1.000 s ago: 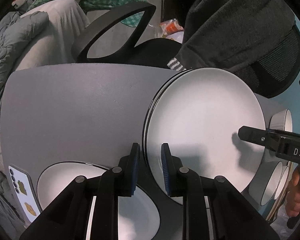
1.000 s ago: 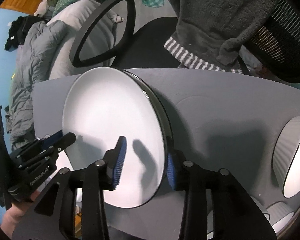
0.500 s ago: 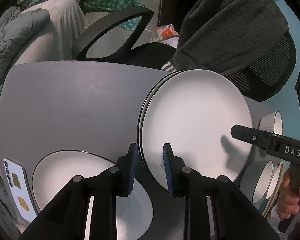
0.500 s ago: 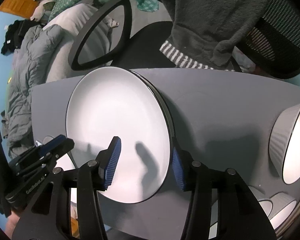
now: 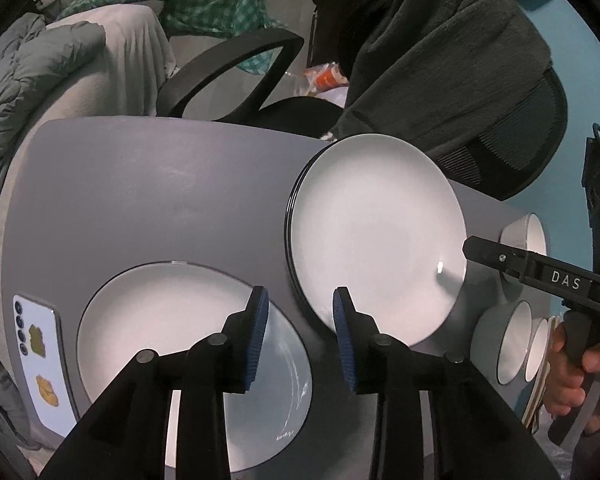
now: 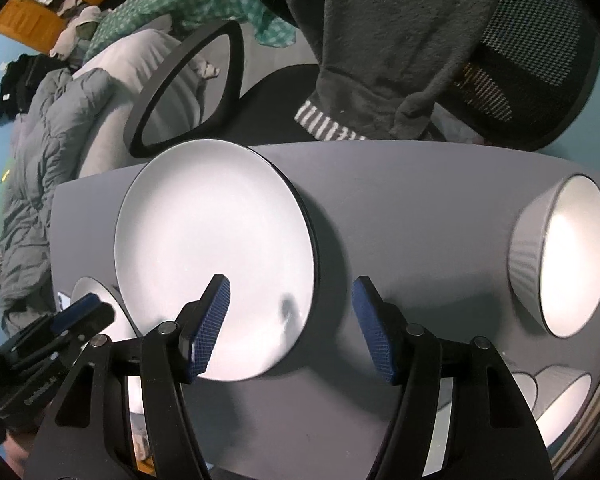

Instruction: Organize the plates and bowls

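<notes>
The left gripper (image 5: 298, 328) pointed down at a grey table (image 5: 160, 200), its blue-padded jaws opening with nothing between them, the left pad over a white plate (image 5: 152, 320) and the right pad just at the near rim of a stack of plates (image 5: 376, 256). The right gripper (image 5: 466, 246) reached in from the right, held by a hand (image 5: 572, 376), one finger tip at the stack's right rim, near a ribbed bowl (image 5: 524, 232) and two small bowls (image 5: 516, 340). A phone (image 5: 40, 348) lay at the table's left edge, and a chair (image 5: 236, 76) draped with a dark garment (image 5: 428, 52) stood behind.
</notes>
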